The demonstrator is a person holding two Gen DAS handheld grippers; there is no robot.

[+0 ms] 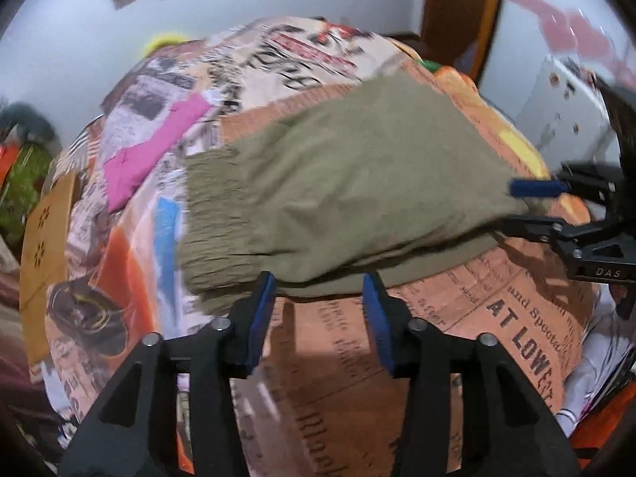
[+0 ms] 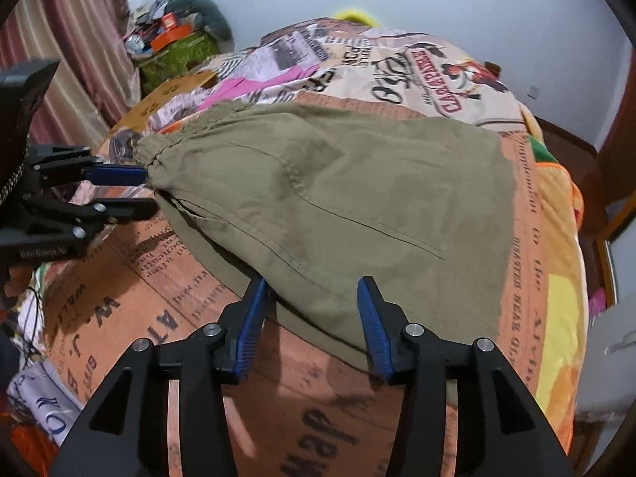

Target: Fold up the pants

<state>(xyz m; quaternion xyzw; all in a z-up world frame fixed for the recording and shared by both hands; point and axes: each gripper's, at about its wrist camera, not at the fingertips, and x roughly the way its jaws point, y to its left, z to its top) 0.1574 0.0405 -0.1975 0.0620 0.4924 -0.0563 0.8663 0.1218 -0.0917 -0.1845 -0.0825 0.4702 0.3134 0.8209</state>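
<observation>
Olive-green pants [image 1: 349, 183] lie folded on a bed with a newspaper-print cover [image 1: 457, 357]; they also show in the right wrist view [image 2: 338, 198]. The elastic waistband [image 1: 210, 238] is at the left end. My left gripper [image 1: 320, 282] is open, its blue pads at the near edge of the pants by the waistband. My right gripper [image 2: 312, 290] is open at the near edge of the other end. Each gripper shows in the other's view: the right gripper [image 1: 532, 204] and the left gripper [image 2: 147, 190] both have open jaws at the fabric edge.
A pink garment [image 1: 147, 147] lies on the bed behind the pants. A brown cardboard piece [image 1: 47, 238] sits at the bed's left edge. Clutter and a green box [image 2: 175, 55] stand by a striped curtain [image 2: 79, 39]. A wooden door frame [image 1: 461, 16] is at the far side.
</observation>
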